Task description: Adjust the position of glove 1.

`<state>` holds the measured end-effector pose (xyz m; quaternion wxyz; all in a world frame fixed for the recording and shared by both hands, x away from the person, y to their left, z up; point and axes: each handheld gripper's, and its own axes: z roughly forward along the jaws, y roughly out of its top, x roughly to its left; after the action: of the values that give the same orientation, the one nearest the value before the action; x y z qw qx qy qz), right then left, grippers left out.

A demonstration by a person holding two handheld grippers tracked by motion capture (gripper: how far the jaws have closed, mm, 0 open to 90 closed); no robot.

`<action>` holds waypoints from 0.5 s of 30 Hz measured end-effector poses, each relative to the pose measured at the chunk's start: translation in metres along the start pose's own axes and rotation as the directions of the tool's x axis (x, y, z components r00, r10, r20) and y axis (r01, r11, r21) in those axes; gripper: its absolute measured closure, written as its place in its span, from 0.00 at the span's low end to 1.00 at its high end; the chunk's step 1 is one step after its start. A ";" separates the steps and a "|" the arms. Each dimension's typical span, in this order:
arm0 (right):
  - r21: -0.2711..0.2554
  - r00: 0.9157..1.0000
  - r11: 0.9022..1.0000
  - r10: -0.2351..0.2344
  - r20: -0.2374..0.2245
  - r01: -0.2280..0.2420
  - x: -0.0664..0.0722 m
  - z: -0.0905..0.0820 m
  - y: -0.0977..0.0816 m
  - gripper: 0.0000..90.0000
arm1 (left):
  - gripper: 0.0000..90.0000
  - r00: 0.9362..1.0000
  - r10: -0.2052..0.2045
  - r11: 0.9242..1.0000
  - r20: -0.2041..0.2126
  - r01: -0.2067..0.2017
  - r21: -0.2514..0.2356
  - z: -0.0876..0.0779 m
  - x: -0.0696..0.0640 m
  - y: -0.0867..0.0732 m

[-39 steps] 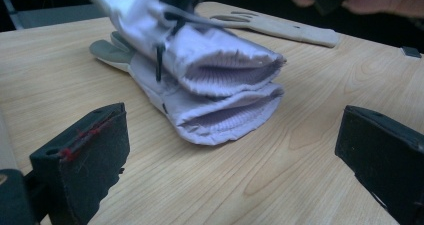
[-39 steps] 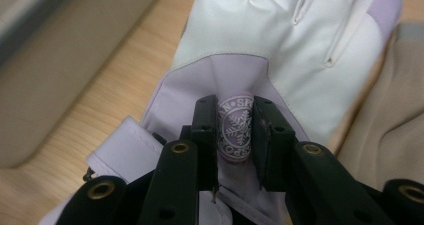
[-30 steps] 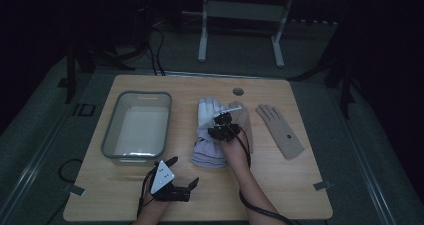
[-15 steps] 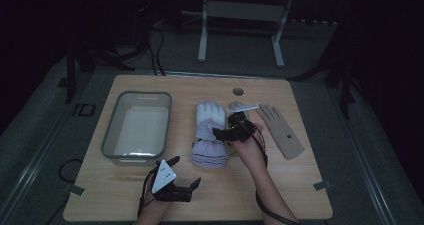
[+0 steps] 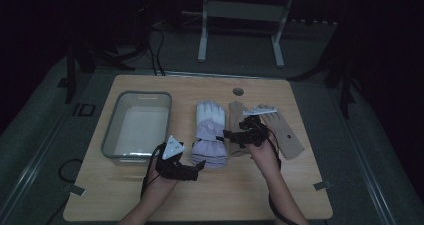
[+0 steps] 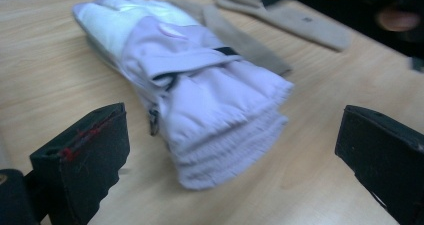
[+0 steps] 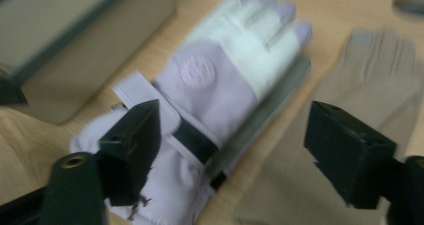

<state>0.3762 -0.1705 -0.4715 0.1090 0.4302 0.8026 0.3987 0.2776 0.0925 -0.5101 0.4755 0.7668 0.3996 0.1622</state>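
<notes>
Black left gripper (image 5: 199,166), grey three-cornered plate, black cable, right gripper (image 5: 231,136), bare forearms

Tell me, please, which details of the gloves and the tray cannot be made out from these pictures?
- Tan glove beside the lilac glove: in the high view the right gripper covers its cuff end; the right gripper view blurs it.
- Round emblem on the lilac glove: too blurred to read.
- Tray: the right gripper view's edge cuts it off.
- Second tan glove: its fingers are hidden behind the person's hand.

Clear: tbl front edge (image 5: 240,200) | blocked: tub (image 5: 137,127) left, gloves ctr: lilac (image 5: 210,135), tan (image 5: 282,130)
</notes>
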 end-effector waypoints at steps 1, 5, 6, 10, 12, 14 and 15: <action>0.018 1.000 1.000 0.011 -0.018 -0.010 0.000 0.003 0.000 0.14 | 0.02 1.000 -0.013 1.000 -0.024 0.013 0.022 0.004 0.002 0.005; 0.012 0.997 0.998 0.065 -0.031 -0.064 0.001 0.018 0.000 0.13 | 0.15 0.995 -0.056 0.994 -0.084 0.063 0.086 0.019 0.010 0.017; 0.024 0.996 0.997 0.074 -0.040 -0.073 0.000 0.022 0.001 0.14 | 0.18 0.994 -0.074 0.993 -0.086 0.082 0.087 0.022 0.012 0.019; 0.057 0.993 0.991 0.119 -0.024 -0.118 -0.004 0.039 0.005 0.37 | 0.24 0.987 -0.106 0.982 -0.119 0.123 0.141 0.035 0.017 0.021; 0.070 0.992 0.990 0.127 -0.011 -0.126 -0.006 0.046 0.005 0.48 | 0.24 0.986 -0.114 0.974 -0.121 0.135 0.182 0.043 0.018 0.018; 0.092 0.987 0.983 0.159 -0.013 -0.157 -0.011 0.054 0.002 0.56 | 0.24 0.984 -0.137 0.967 -0.112 0.158 0.201 0.048 0.018 0.013; 0.100 0.986 0.981 0.168 -0.014 -0.166 -0.012 0.057 0.001 0.54 | 0.24 0.981 -0.161 0.962 -0.105 0.179 0.204 0.051 0.020 0.010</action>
<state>0.4134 -0.1487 -0.5105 0.0447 0.4963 0.7836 0.3711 0.3261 0.0749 -0.5293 0.3851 0.7682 0.4994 0.1104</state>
